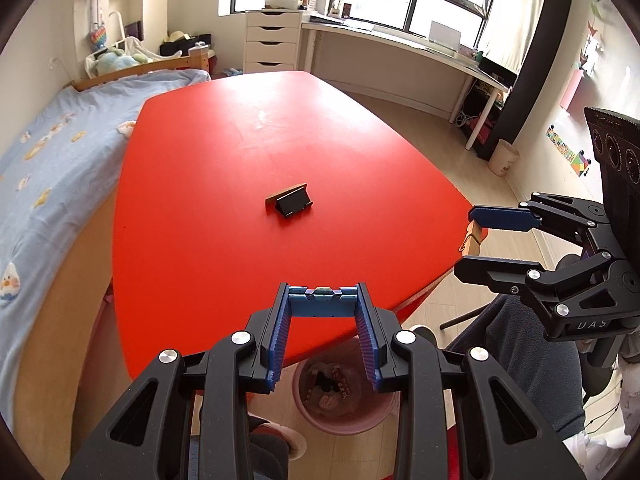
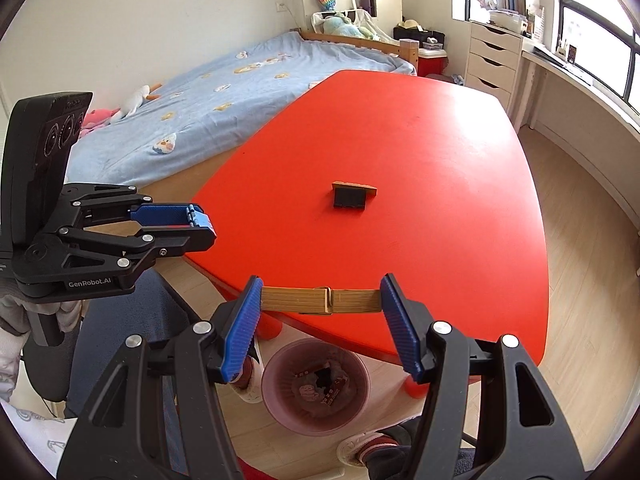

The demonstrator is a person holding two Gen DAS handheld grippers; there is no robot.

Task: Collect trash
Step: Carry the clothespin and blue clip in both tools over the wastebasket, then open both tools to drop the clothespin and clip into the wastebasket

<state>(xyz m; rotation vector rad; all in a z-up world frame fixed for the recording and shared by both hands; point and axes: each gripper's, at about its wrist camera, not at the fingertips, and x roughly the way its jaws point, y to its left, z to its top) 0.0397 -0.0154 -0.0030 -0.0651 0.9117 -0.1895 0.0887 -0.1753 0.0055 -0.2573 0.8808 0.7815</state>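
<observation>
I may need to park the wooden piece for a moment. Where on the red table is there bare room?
Most of the red table is bare: all around the black stand, toward the bed side and the window side. It is tighter at the near edge, where the left gripper and right gripper hover above the pink bin.

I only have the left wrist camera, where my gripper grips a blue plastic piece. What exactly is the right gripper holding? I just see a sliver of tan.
Observer: The right gripper is shut on a wooden clothespin, held end to end between its fingers, with the metal spring in the middle.
Operator: Is the bin under it?
Observer: In the right wrist view the pink bin sits on the floor just below the clothespin, near the edge of the red table.
Operator: And that black thing on the table?
Observer: From this side it is a black ribbed piece with a wooden strip lying right behind it.
</observation>
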